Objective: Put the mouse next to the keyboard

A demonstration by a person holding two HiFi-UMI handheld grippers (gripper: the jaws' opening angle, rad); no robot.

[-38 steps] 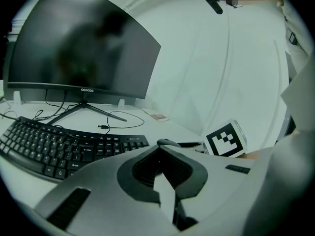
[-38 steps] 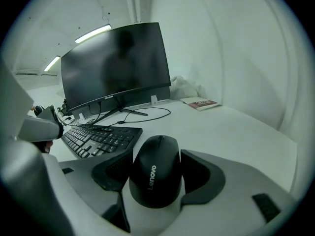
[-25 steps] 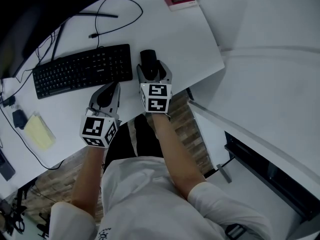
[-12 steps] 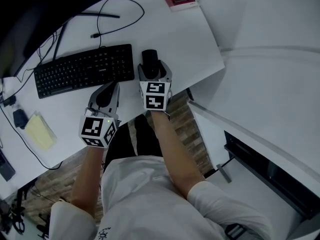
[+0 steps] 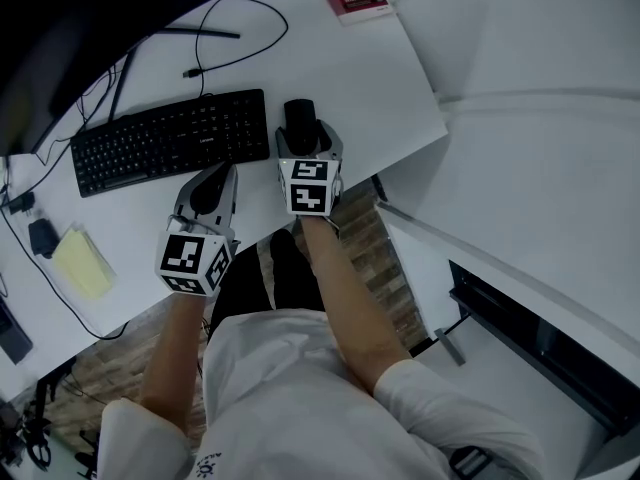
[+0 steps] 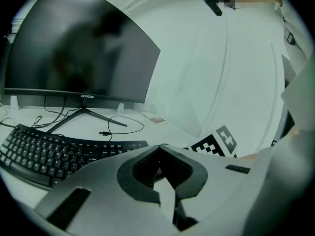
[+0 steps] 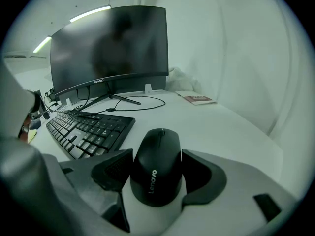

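Head view: the black mouse point(image 5: 298, 118) lies on the white desk point(image 5: 380, 78) near its front edge, just beside the keyboard's point(image 5: 170, 140) right end; the right gripper point(image 5: 306, 138) straddles it; the left gripper point(image 5: 208, 186) rests at the front edge. Left gripper view: jaws closed tip to tip, nothing between. Right gripper view: jaws narrow, pressed against the Lenovo mouse's sides.

mouse point(image 7: 157, 154): matt black plastic, smooth
keyboard point(image 5: 170, 138): black plastic, matt keys
desk point(image 5: 345, 78): smooth white top, slight sheen
monitor screen point(image 7: 108, 48): dark, glossy
floor point(image 5: 365, 233): brown wood-look planks
notepad point(image 5: 78, 263): yellow paper, matt
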